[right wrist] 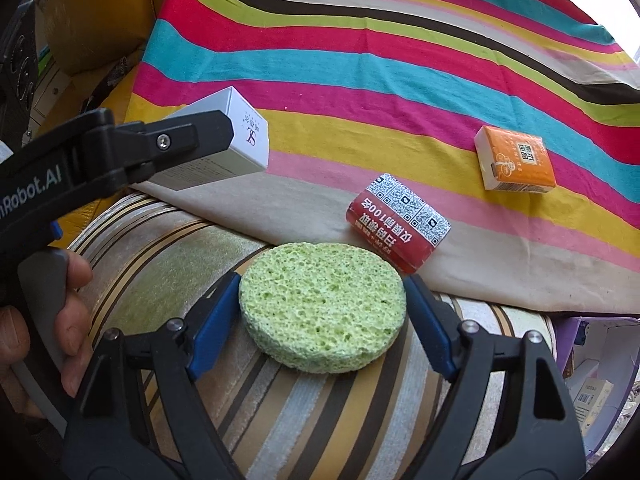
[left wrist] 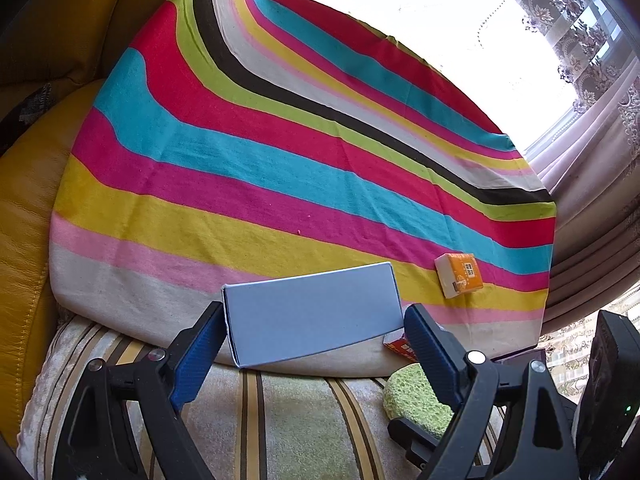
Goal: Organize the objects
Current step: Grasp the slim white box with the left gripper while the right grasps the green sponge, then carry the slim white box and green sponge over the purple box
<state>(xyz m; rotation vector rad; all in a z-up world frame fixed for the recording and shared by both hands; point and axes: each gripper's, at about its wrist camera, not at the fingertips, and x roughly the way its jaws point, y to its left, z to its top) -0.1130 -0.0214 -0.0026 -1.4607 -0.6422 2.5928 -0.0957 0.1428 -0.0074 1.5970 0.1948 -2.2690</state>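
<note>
Evidently, left gripper (left wrist: 314, 330): pads clamp the white box (left wrist: 312, 314) by its ends, lifted for moving.
Right gripper (right wrist: 322, 314): jaws wide, flanking green sponge (right wrist: 322, 306) on striped cushion (right wrist: 280, 420), apparently not pressing it.
Beyond: red pack (right wrist: 398, 224), orange pack (right wrist: 516, 160) await on striped cloth (right wrist: 360, 60).

R tongs (right wrist: 322, 314) straddle green sponge (right wrist: 322, 306); L tongs (right wrist: 224, 136) grip white box (right wrist: 244, 136).

Cloth (left wrist: 280, 152) is striped in red, turquoise, magenta, yellow, pink, lime, brown, cream. Sponge (right wrist: 322, 306) is seen as lime green; long box (left wrist: 312, 314) white; packet (right wrist: 516, 160) orange; small box (right wrist: 398, 224) red with QR codes.
</note>
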